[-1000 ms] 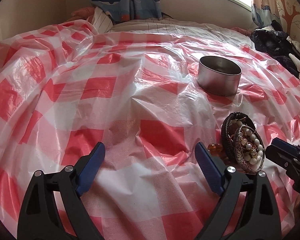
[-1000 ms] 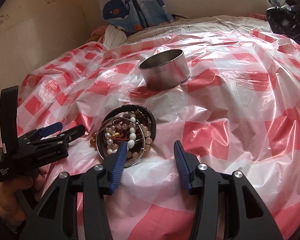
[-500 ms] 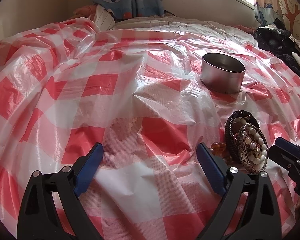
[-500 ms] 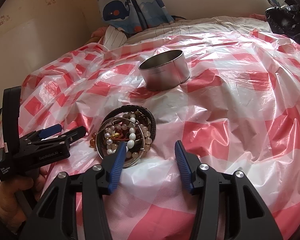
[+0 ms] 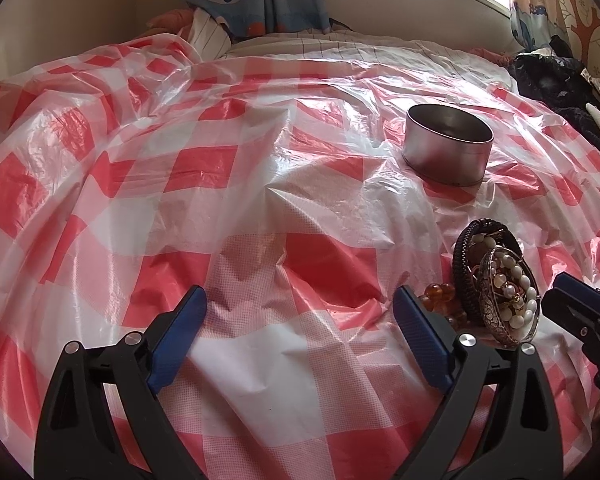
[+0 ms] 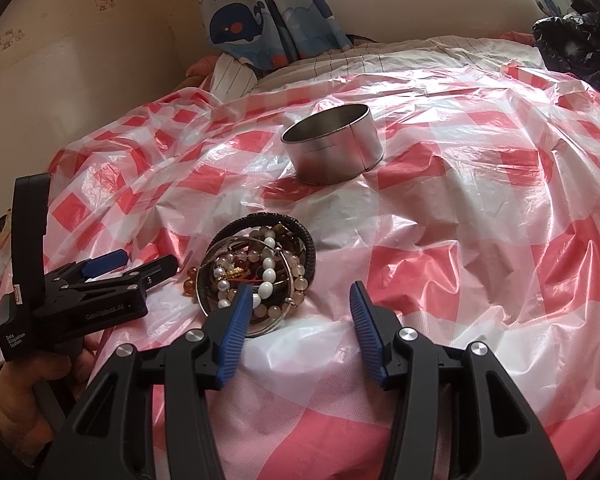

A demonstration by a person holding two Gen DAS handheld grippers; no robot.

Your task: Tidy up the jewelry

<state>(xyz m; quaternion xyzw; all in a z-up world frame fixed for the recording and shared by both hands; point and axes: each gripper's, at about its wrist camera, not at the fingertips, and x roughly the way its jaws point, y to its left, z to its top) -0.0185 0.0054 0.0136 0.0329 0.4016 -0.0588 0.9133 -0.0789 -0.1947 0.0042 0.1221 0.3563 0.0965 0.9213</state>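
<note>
— Nothing much is shifting since a second ago: both hands are staying put, and only the right gripper (image 6: 300,312) is drawing its jaws in a little.

— Are they gripping anything?

— No. They are closing on air above the checked plastic sheet (image 6: 460,208) that is covering the bed. One blue pad is sitting just in front of the pile of jewelry (image 6: 256,276), but I am not seeing it pressing on any of it.

— And the other one?

— The left gripper (image 5: 300,320) is hanging released, jaws wide apart, with bare sheet between them. A hand (image 6: 32,392) is holding it at the lower left of the right camera's view.

— Where is the jewelry lying?

— On the sheet, between the two grippers: pearl and amber beads tangled inside a metal bangle, with a black braided band (image 5: 466,248) around the far side. From the left camera it is lying just right of the right-hand jaw.

— And the tin?

— The round metal tin (image 6: 334,152) is standing upright and open, farther up the bed, well apart from the pile. A whale-print curtain (image 6: 256,20) is hanging behind.
</note>
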